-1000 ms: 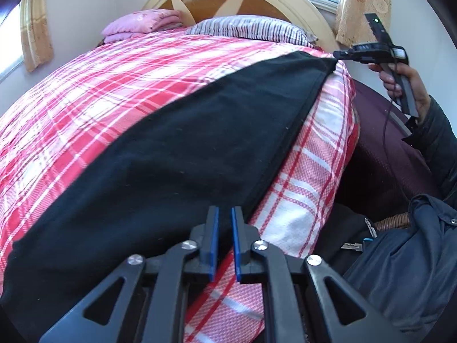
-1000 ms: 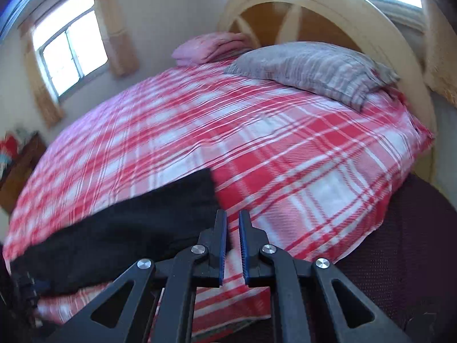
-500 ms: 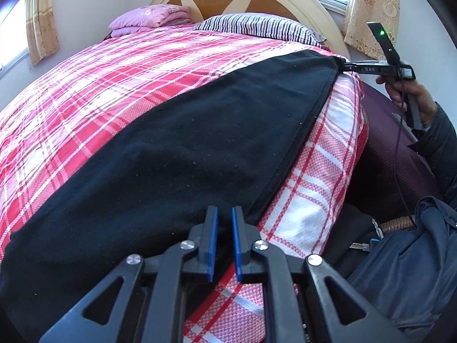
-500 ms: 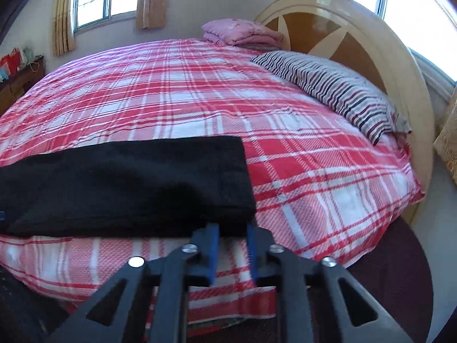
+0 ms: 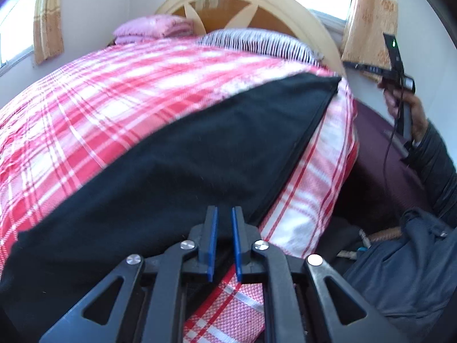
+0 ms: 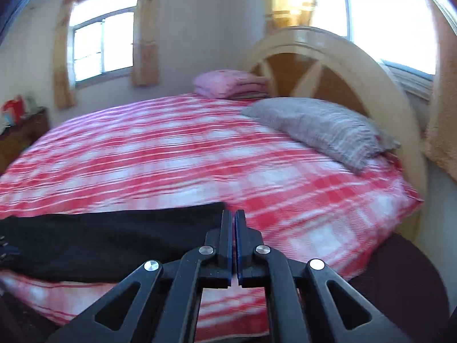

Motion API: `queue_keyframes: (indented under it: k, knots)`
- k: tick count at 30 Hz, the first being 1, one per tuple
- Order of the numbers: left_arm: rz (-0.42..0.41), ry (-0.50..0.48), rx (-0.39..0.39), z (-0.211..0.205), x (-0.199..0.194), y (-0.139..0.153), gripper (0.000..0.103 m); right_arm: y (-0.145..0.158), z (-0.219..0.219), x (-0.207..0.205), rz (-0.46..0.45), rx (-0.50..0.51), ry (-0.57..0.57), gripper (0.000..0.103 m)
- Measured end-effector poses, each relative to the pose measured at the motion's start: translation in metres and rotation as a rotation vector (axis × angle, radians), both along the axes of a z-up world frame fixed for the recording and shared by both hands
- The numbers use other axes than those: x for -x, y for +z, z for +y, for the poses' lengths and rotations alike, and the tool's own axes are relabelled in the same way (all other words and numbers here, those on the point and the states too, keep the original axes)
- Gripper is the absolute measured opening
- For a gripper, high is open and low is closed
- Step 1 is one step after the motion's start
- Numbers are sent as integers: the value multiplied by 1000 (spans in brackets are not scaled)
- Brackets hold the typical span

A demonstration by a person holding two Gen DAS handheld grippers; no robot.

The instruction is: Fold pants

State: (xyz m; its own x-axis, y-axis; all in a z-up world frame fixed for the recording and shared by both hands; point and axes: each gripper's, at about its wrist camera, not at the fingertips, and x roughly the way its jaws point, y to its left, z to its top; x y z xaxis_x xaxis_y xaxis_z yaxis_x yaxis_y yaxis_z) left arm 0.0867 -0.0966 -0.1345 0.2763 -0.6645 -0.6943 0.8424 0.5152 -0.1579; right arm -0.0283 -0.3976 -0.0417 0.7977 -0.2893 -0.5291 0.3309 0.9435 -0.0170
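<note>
Home bedroom, bed (image 6: 200, 154), pillow (image 6: 322, 128), curtains (image 6: 144, 31)

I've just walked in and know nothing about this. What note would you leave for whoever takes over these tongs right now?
Left tongs: narrowly parted over the near end of the pants; no cloth seen pinched.
Right tongs: shut at the pants' far corner; no cloth visible between them.
Pants: black, flat along the near edge of the bed. The side edge looks layered, so they may already be laid leg on leg.
Done: pants spread out straight.
Left: probably grip both ends and fold end to end.
</note>
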Motion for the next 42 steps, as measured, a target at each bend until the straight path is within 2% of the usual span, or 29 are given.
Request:
queue_keyframes:
  k: [1, 3, 4, 5, 7, 10, 12, 13, 14, 15, 16, 17, 20, 23, 25, 28, 30, 32, 36, 39, 42]
  knots:
    - [-5, 11, 5, 3, -3, 3, 16, -2, 9, -9, 15, -17, 40, 3]
    - [-28, 50, -2, 9, -9, 6, 32, -11, 21, -26, 45, -34, 80, 3]
    - [-30, 69, -5, 14, -14, 5, 33, -17, 24, -33, 75, -35, 73, 3]
    - [-27, 81, -9, 17, -17, 3, 34, -25, 23, -39, 120, -43, 55, 3]
    - [-12, 121, -26, 28, -25, -2, 34, -54, 13, -48, 295, -110, -11, 3]
    - [3, 160, -41, 47, -31, -10, 34, -58, 10, -38, 267, -108, 6, 3]
    - [12, 202, -59, 64, -36, -15, 34, -48, 17, -38, 260, -93, -4, 4]
    - [12, 219, -59, 73, -36, -16, 34, -44, 20, -39, 245, -79, 0, 10]
    - [9, 231, -56, 80, -35, -15, 34, -34, 30, -42, 222, -59, 18, 27]
    - [4, 243, -53, 87, -35, -15, 34, -29, 32, -45, 209, -55, 39, 39]
    - [-1, 261, -47, 96, -34, -14, 34, -22, 41, -51, 196, -58, 71, 59]
    - [-4, 276, -44, 104, -33, -14, 35, -14, 53, -60, 186, -66, 115, 63]
    - [-11, 327, -25, 126, -32, -15, 45, 4, 99, -95, 189, -37, 271, 63]
    - [15, 357, 3, 141, -33, -20, 45, 14, 158, -137, 204, 37, 419, 63]
    - [44, 351, 11, 143, -32, -29, 45, 17, 196, -164, 218, 24, 525, 63]
    - [56, 328, -29, 137, -25, -45, 46, 13, 252, -206, 254, -5, 650, 63]
    - [46, 313, -11, 136, -18, -46, 61, 6, 292, -231, 287, -19, 725, 63]
    - [76, 304, 13, 138, -15, -47, 68, -4, 329, -252, 327, -38, 791, 63]
    - [74, 286, 16, 138, -11, -45, 68, -36, 397, -284, 420, -130, 893, 63]
    - [49, 279, 5, 140, -8, -41, 68, -58, 426, -300, 474, -231, 912, 57]
    - [26, 308, 36, 150, -6, -33, 68, -78, 445, -309, 529, -296, 914, 54]
